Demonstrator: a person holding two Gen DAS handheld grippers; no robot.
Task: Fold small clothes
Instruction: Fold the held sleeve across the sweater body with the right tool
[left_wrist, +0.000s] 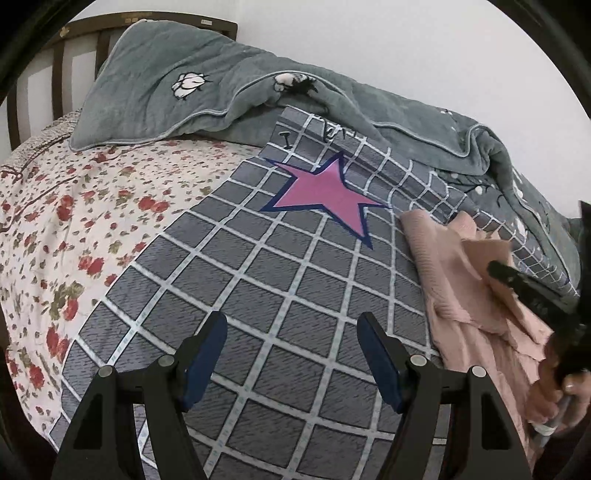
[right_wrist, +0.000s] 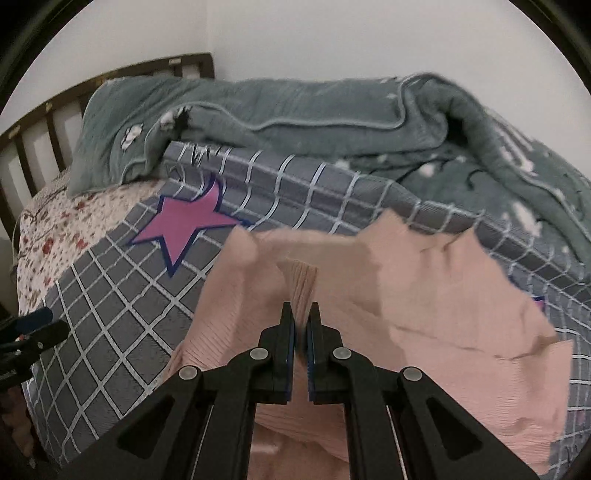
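I had the right gripper (right_wrist: 300, 314) clenched on a ridge of the pink garment (right_wrist: 424, 314), which lay bunched on the grey checked sheet (left_wrist: 240, 277) just right of the pink star (left_wrist: 325, 192), so I judged this the carry-and-lay-out step before any fold. The left gripper (left_wrist: 291, 332) hung released over bare sheet, nothing between its jaws. The next move called for the left to pinch a free edge and spread it flat; no containers were in view.

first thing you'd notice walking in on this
The pink star printed on the grey checked sheet in the middle of the bed. Next, the crumpled pink garment lying to its right, with the right gripper shut over it, and the grey-green quilt heaped along the wall.
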